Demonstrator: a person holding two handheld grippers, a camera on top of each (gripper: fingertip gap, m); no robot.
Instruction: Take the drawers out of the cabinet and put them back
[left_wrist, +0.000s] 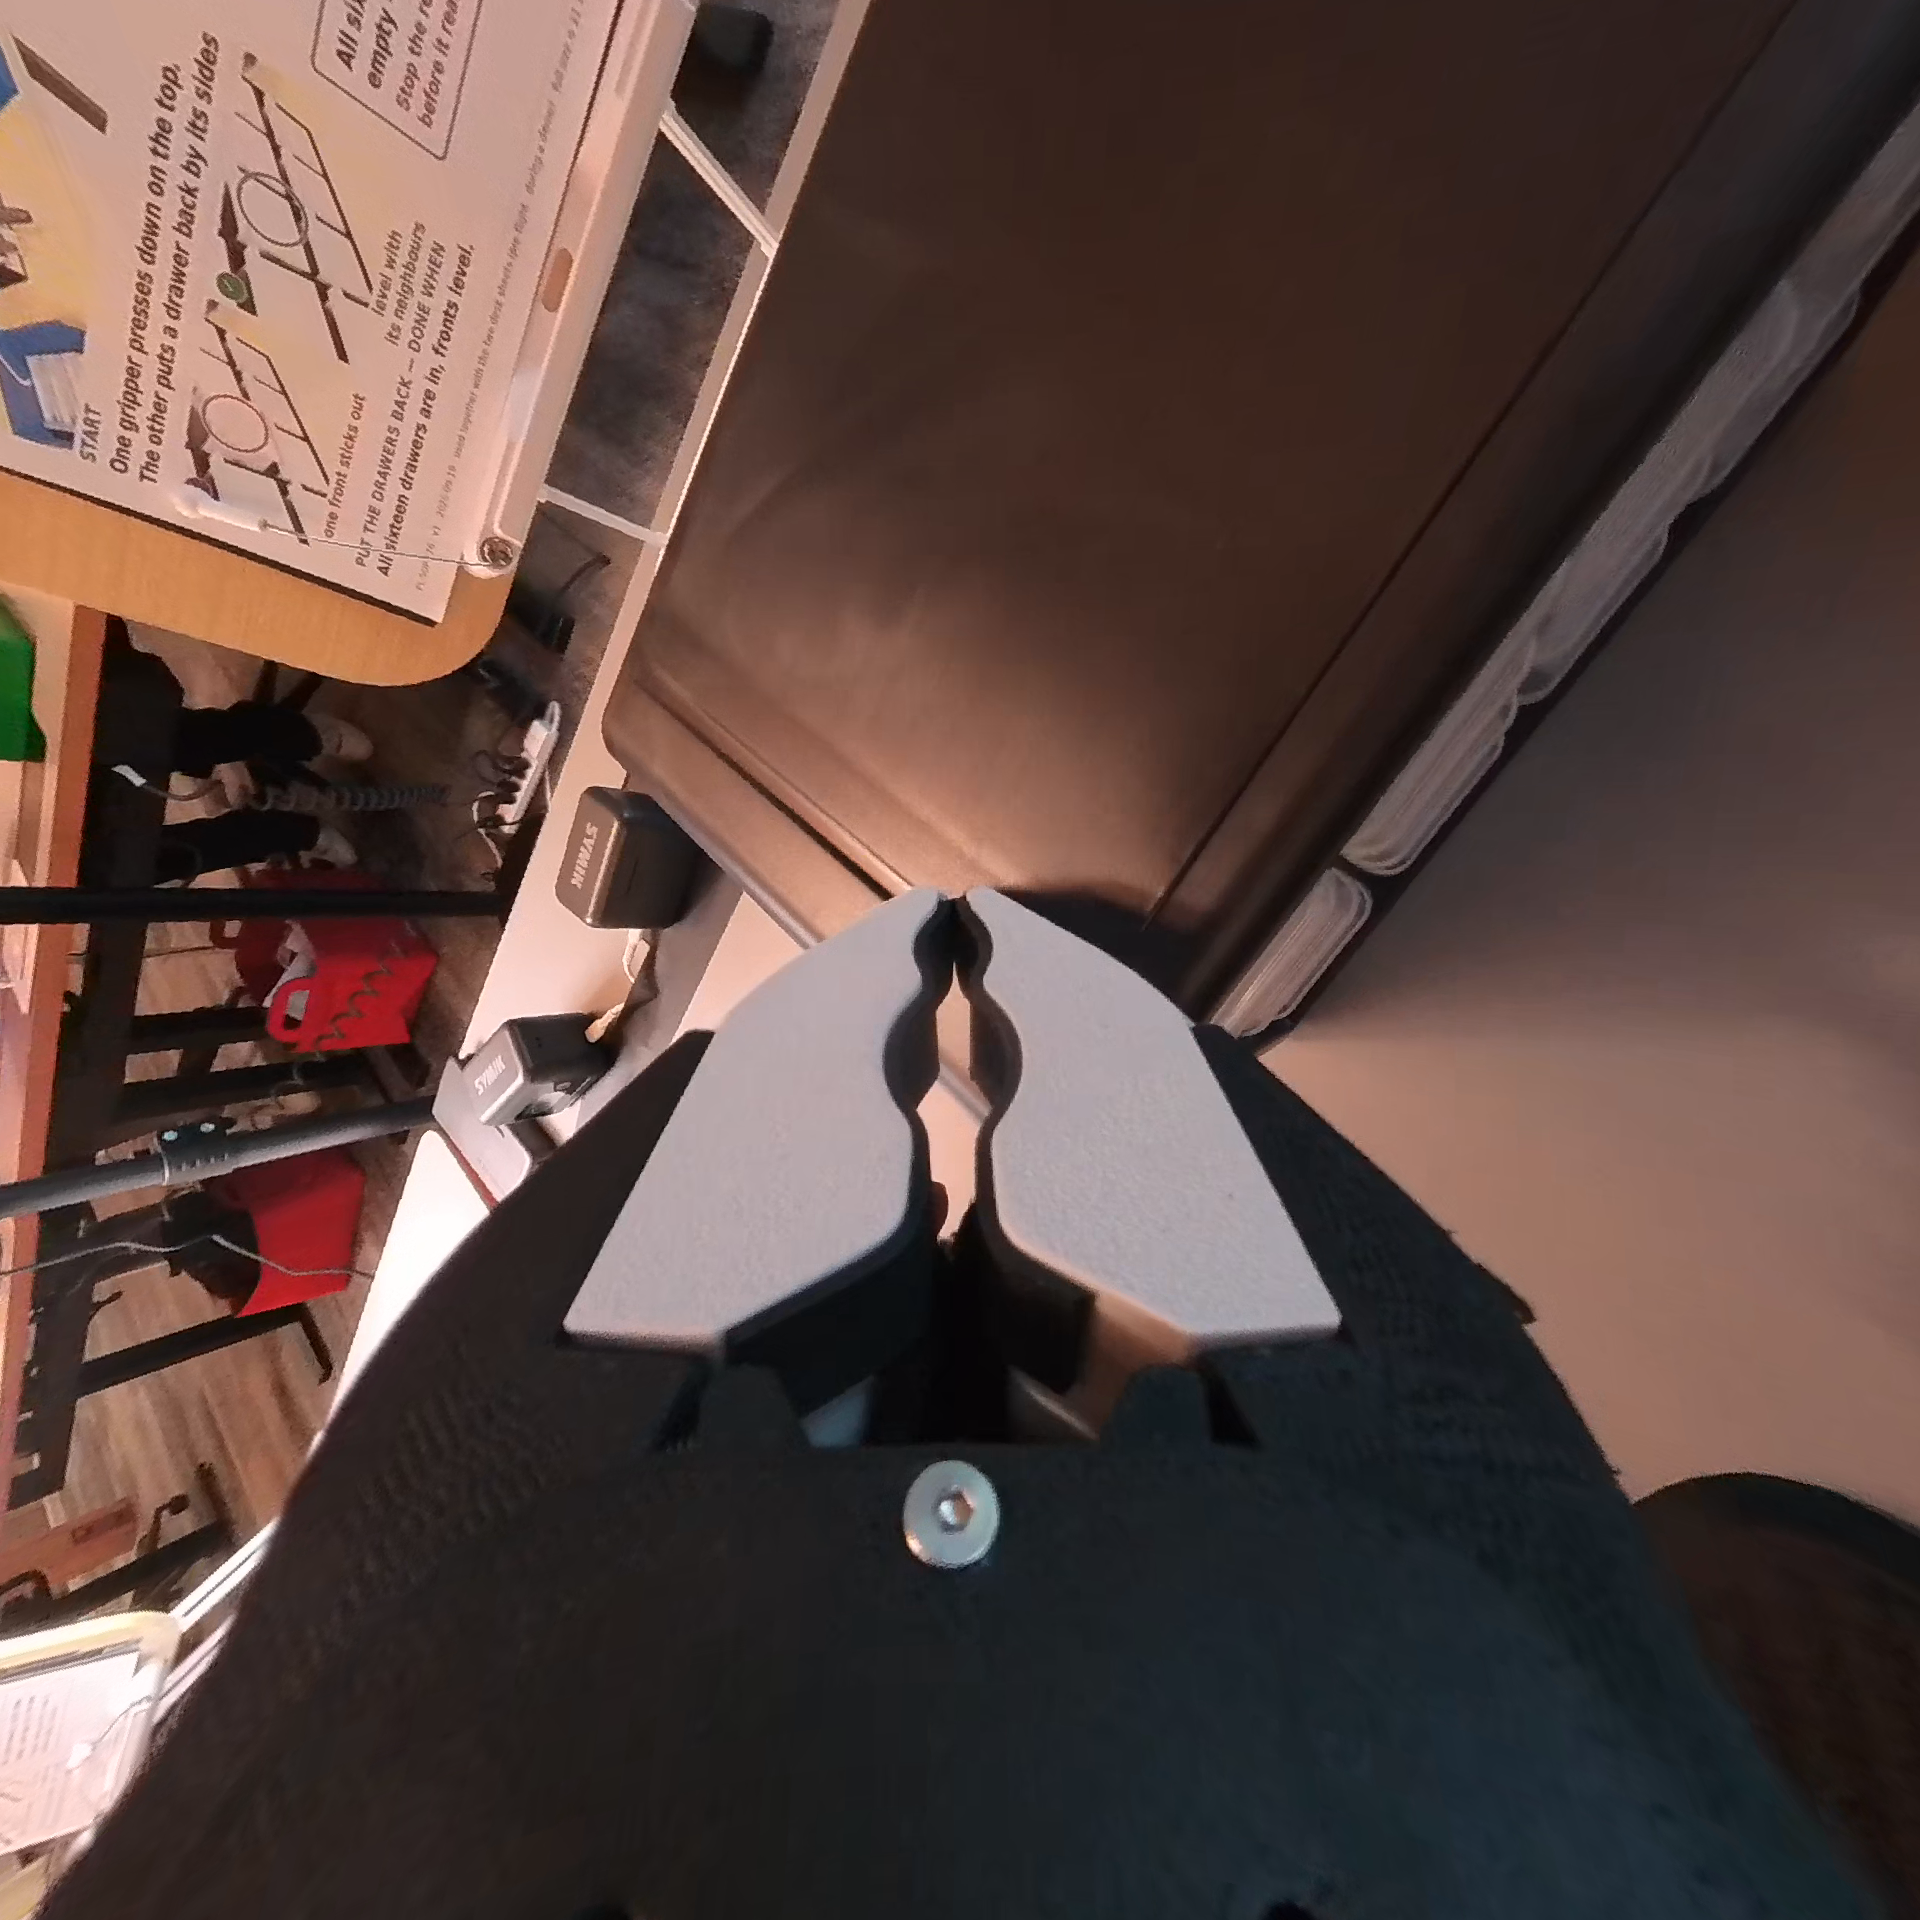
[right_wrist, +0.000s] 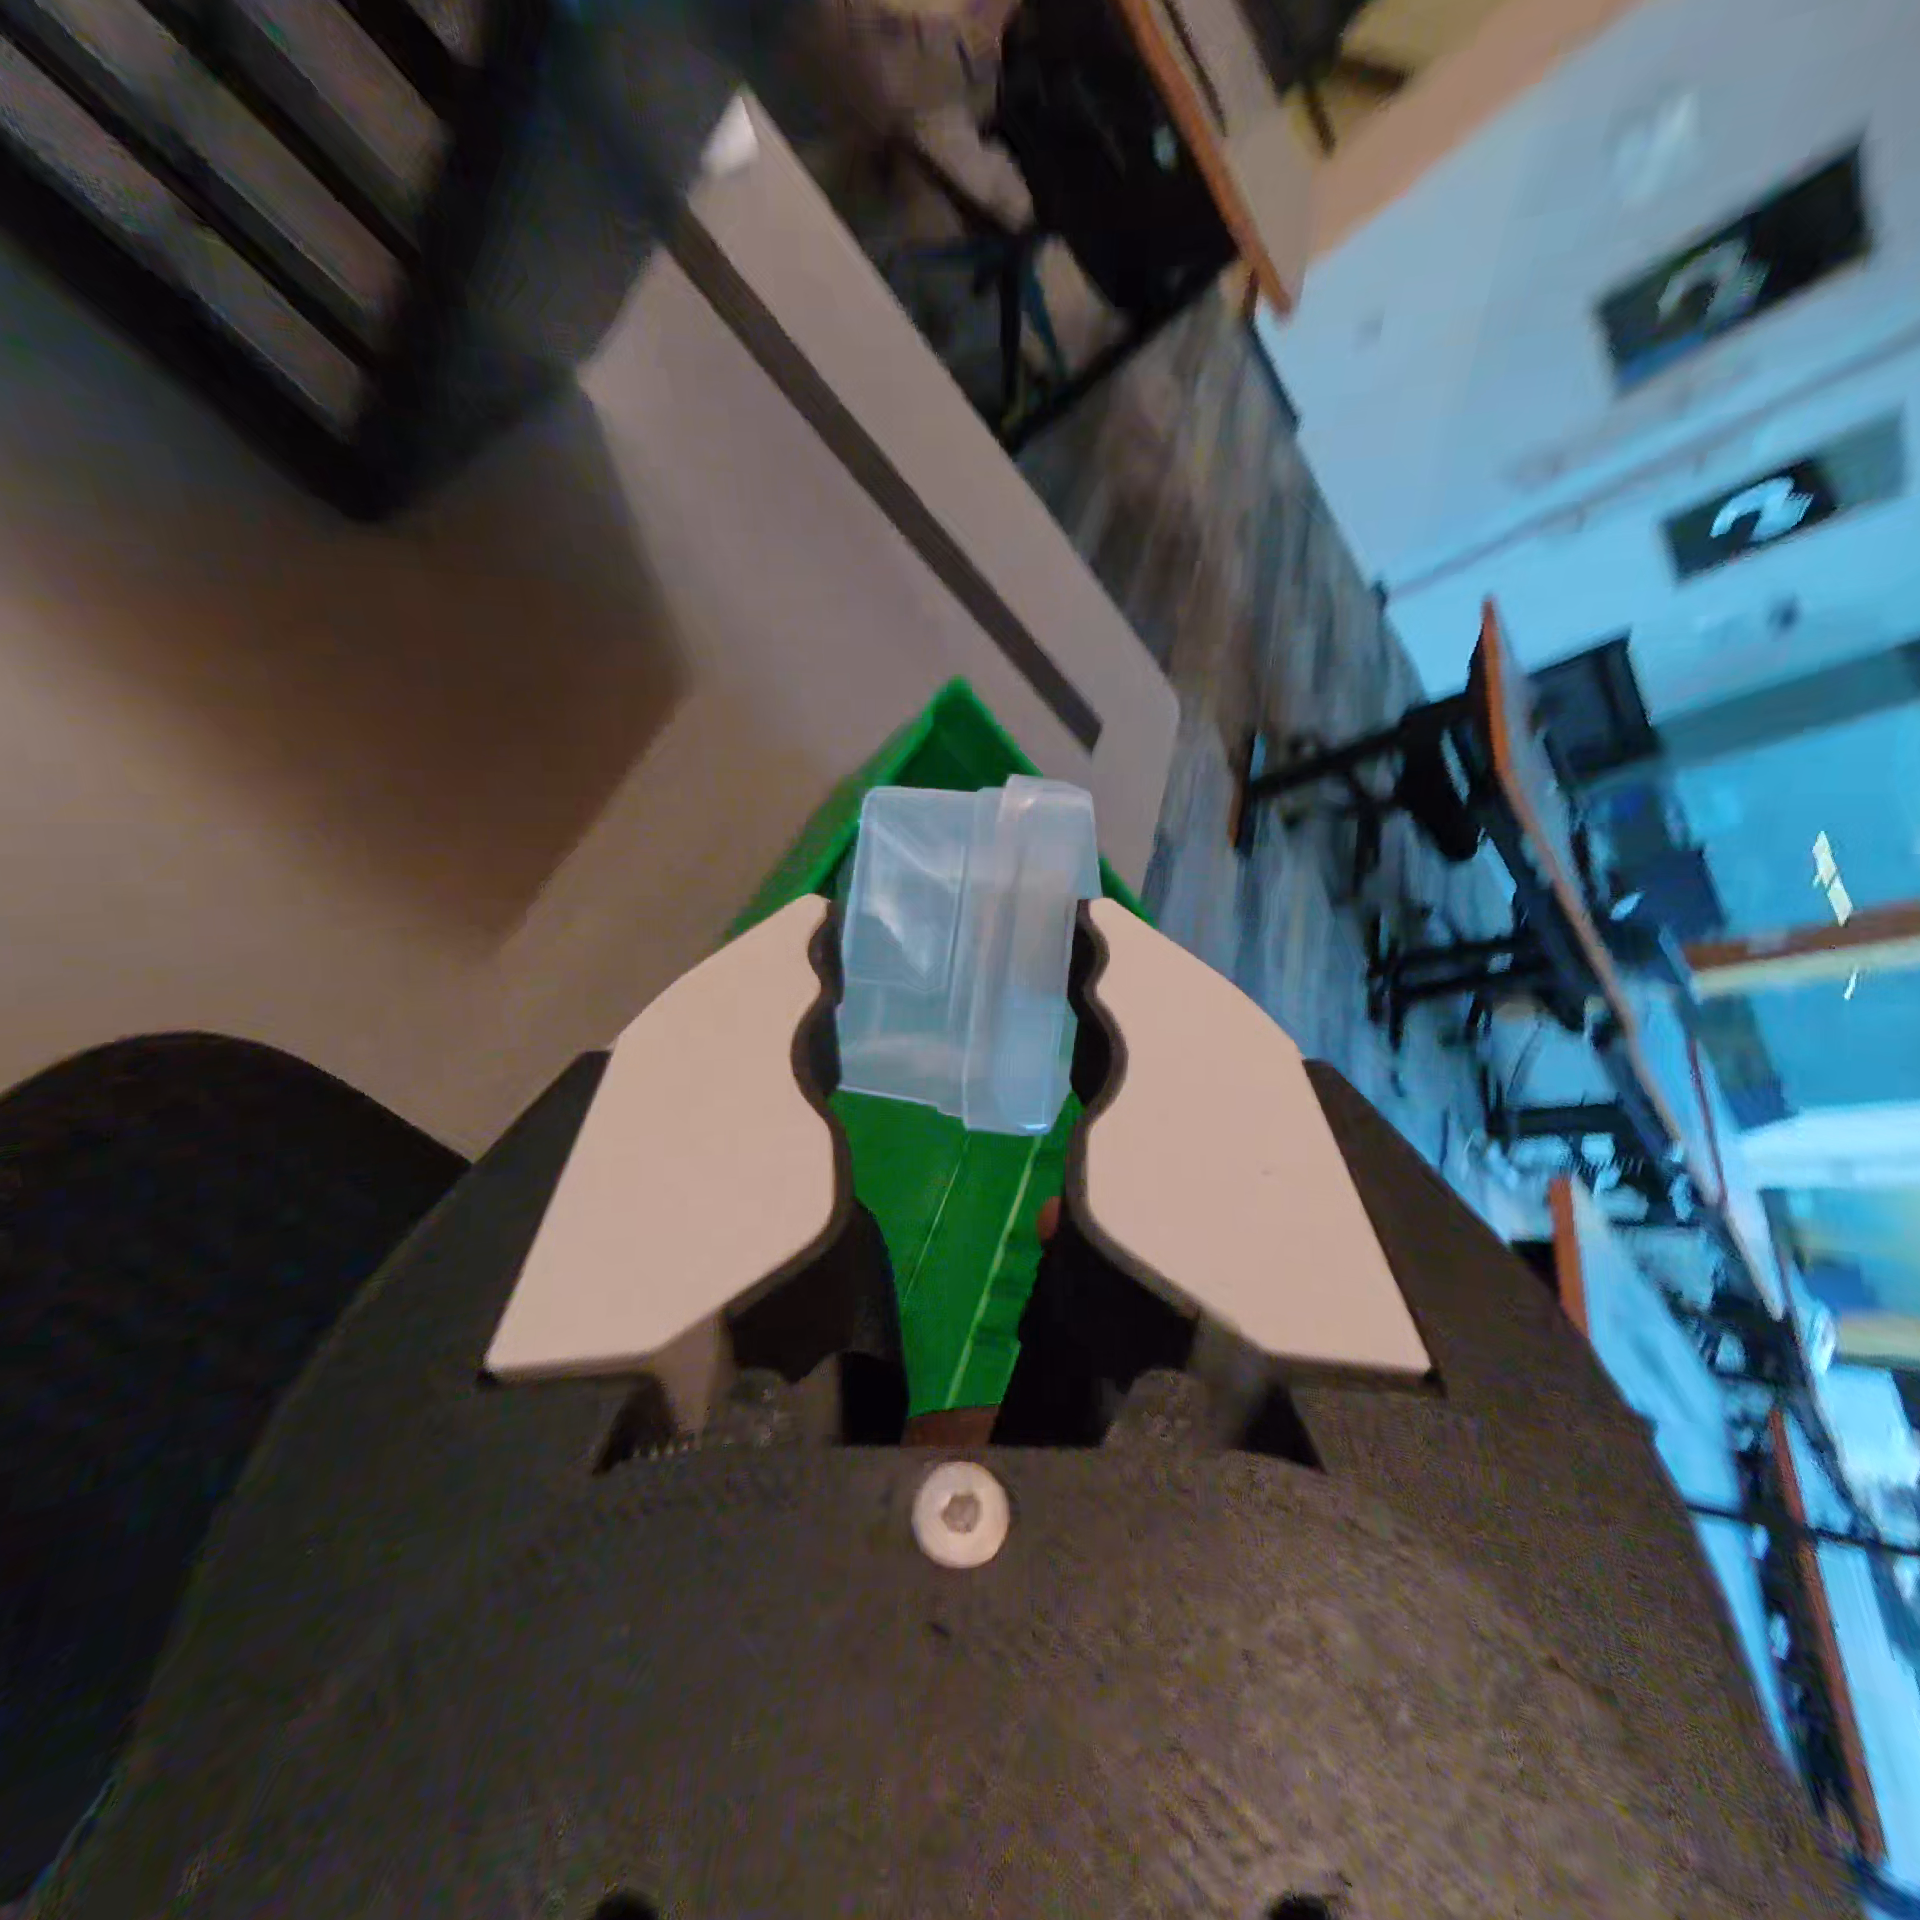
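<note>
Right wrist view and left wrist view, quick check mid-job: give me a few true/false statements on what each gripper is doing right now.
1. The right gripper is shut on a clear plastic drawer. True.
2. The left gripper holds a drawer. False: its fingers meet at the tips with nothing between them.
3. A green bin lies beyond the held drawer. True.
4. The left gripper sits at the dark cabinet top. True.
5. The held drawer is red. False: it is clear.
</note>
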